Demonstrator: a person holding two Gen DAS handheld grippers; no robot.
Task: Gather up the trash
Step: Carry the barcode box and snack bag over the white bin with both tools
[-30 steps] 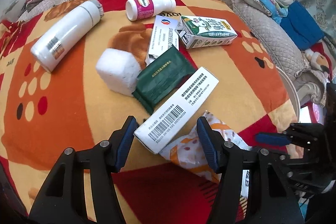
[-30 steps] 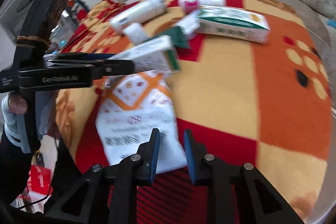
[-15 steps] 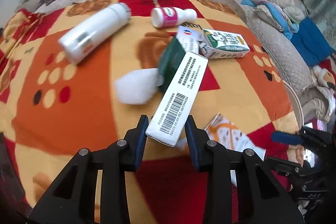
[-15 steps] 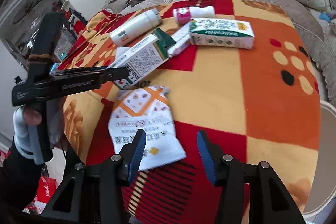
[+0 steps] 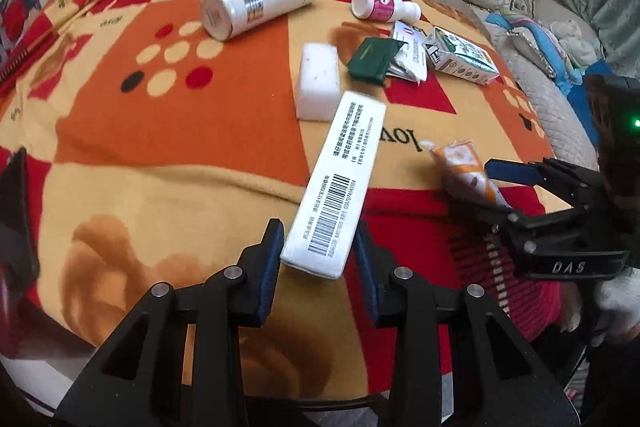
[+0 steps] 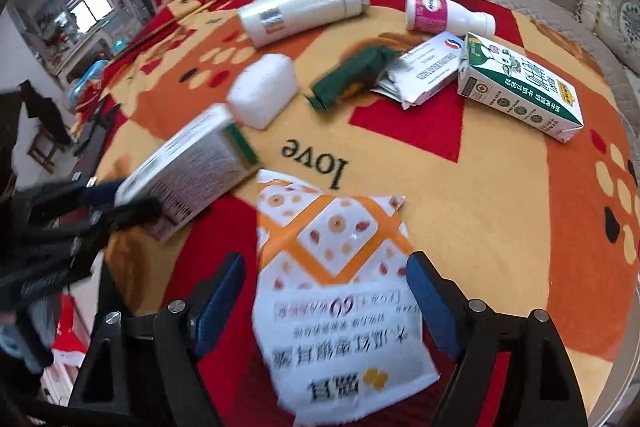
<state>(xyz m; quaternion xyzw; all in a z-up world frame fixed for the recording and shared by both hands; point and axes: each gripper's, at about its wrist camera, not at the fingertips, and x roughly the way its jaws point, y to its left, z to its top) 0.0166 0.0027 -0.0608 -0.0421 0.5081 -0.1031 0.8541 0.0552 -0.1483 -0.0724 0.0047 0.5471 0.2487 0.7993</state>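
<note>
Left gripper [image 5: 318,259] clamped on the near end of a long white box [image 5: 339,187] with a barcode; the box juts forward and up from between the fingers, its far end reaching to the white foam block [image 5: 318,85]. In the right wrist view the same box [image 6: 188,169] is smeared by motion and the left gripper holding it is a dark blur at the left edge. Right gripper [image 6: 326,301] spread wide, fingers either side of a white and orange snack bag [image 6: 340,291] lying flat on the patterned blanket [image 6: 500,187] over the table; whether the fingers touch the bag cannot be told. From the left wrist view only a crumpled strip of the bag [image 5: 466,171] shows, the rest hidden behind the right gripper's upper finger [image 5: 516,171]. Ahead of both grippers, farther up the blanket: a green pouch [image 5: 372,61], blurred in the right view, resting against a white flat packet [image 6: 424,71] partly tucked under it; just right of that a green and white milk carton [image 6: 520,87] on its side. Beyond these a big white bottle [image 5: 256,7] and a small pink-labelled bottle [image 5: 384,5], both lying down. Print on the box and bag too small or smeared to read. A gloved hand [image 5: 616,303] behind the right gripper is cut off at the frame edge.
</note>
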